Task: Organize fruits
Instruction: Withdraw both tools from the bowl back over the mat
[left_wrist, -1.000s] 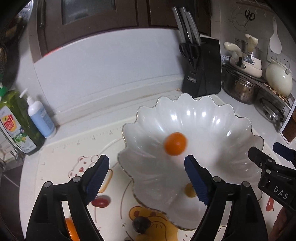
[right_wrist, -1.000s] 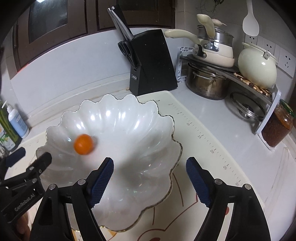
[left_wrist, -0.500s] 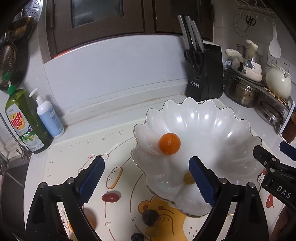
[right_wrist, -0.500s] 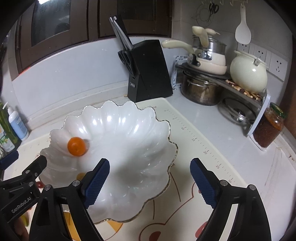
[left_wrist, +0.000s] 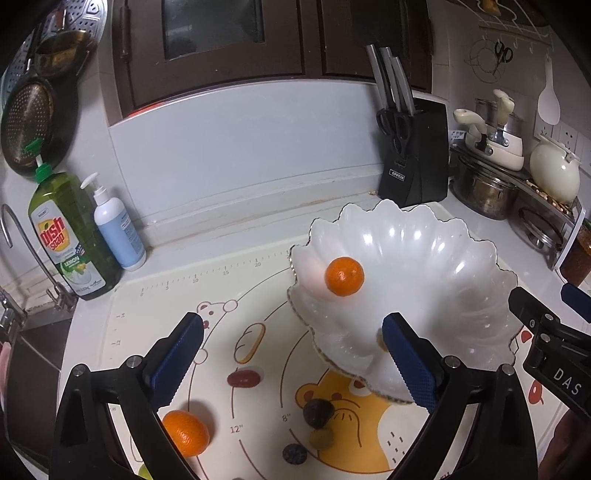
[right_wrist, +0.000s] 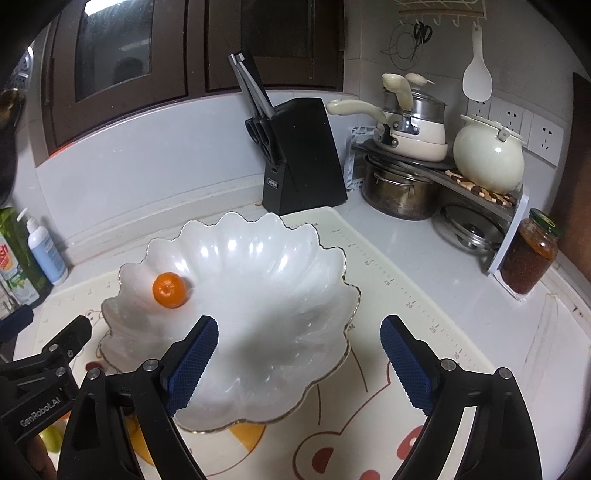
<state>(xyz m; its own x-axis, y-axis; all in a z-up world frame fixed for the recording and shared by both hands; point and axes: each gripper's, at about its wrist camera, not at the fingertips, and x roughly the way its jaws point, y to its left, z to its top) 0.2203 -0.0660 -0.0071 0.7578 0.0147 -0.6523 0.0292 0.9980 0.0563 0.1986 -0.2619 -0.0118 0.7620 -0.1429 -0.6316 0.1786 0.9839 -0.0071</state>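
Loading fruit: one orange (left_wrist: 344, 276) sat in the bowl (left_wrist: 436, 236), another orange (left_wrist: 185, 432) lay on the mat (left_wrist: 155, 325). Left gripper (left_wrist: 291, 354) and right gripper (right_wrist: 299, 358) both gaped empty. Next move likely needed left lowering onto the mat orange.

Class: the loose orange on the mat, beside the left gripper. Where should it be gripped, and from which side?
Grip the loose orange across its widest middle, coming from above with the left gripper. It is round and sits free on the mat.

Second orange (left_wrist: 185, 432) sitting partly hidden behind left finger, greenish fruit (left_wrist: 142, 472) lying cut off at bottom edge, jar (left_wrist: 579, 254) running off right edge.
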